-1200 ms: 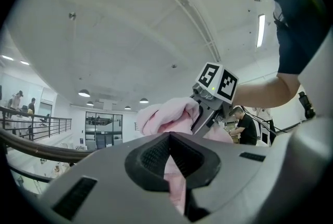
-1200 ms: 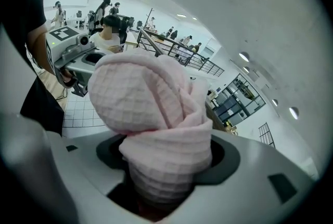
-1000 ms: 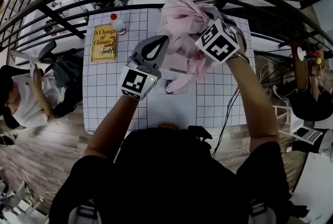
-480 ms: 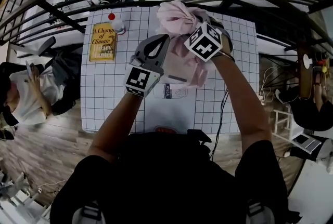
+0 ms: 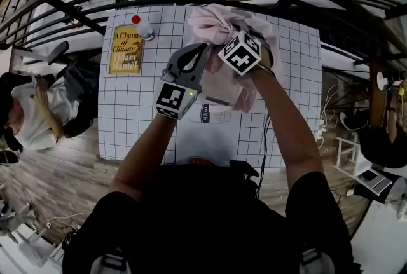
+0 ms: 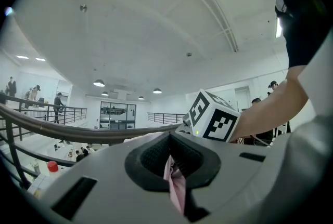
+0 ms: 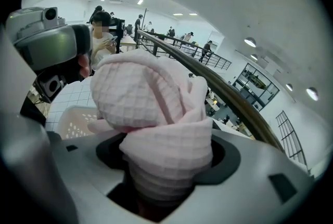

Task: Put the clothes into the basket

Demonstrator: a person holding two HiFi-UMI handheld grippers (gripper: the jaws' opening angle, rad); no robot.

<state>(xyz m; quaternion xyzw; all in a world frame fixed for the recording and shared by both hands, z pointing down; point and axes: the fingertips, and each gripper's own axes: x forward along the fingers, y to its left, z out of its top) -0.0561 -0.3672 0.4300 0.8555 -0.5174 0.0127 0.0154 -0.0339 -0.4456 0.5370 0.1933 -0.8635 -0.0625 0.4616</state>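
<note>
The only writing I can read is on the yellow book (image 5: 125,50) lying flat at the far left corner of the table (image 5: 133,133): "A Change of Climate" on its cover, with the author's name below too small for me to be sure of. Just beside it stands a small pale bottle (image 5: 142,28) with a red cap. The table top is white and ruled with a dark grid. My left gripper (image 6: 174,168) is closed on a thin fold of the pink cloth (image 5: 213,21), with a narrow strip of it pinched between the dark ribbed pads. My right gripper (image 7: 165,181) clamps a thick bunch of the same cloth, which bulges out of its jaws in a rounded, knotted lump. The fabric is soft pink with a small square waffle weave. I hold it up between both tools over the far middle of the table. The basket (image 7: 73,116) shows in the right gripper view below and beside the bundle: pale plastic, with a rounded rim and rows of small holes in its wall. I cannot tell what it holds, nor whether the cloth touches it.
</note>
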